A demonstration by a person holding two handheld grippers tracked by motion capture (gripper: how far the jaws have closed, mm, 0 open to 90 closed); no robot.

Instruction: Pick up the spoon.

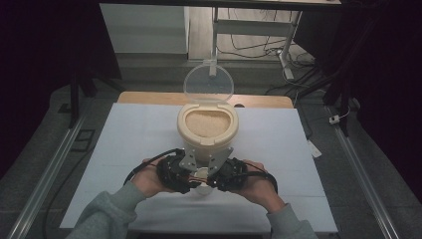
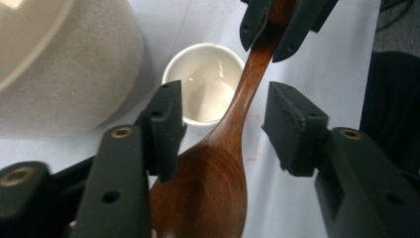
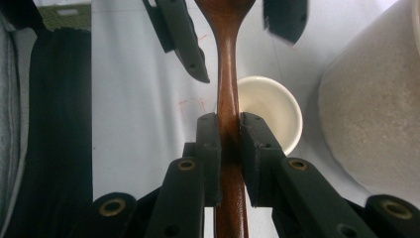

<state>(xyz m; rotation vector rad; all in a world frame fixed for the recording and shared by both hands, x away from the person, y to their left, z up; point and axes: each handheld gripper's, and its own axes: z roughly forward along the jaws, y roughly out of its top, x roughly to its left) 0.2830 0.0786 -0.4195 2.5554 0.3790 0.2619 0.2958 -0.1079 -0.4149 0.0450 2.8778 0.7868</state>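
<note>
Brown wooden spoon [image 3: 229, 74] runs between the two grippers above the white table [image 1: 129, 134]: the right gripper [image 3: 229, 130] is clenched on its handle, while its bowl lies in the gap of the left gripper [image 2: 223, 119], whose jaws stand apart and clear of the wood. Beneath the handle sits a small white cup [image 2: 205, 82], just beside the cream rice container [image 1: 207, 130] with its clear lid [image 1: 208, 83] raised.
</note>
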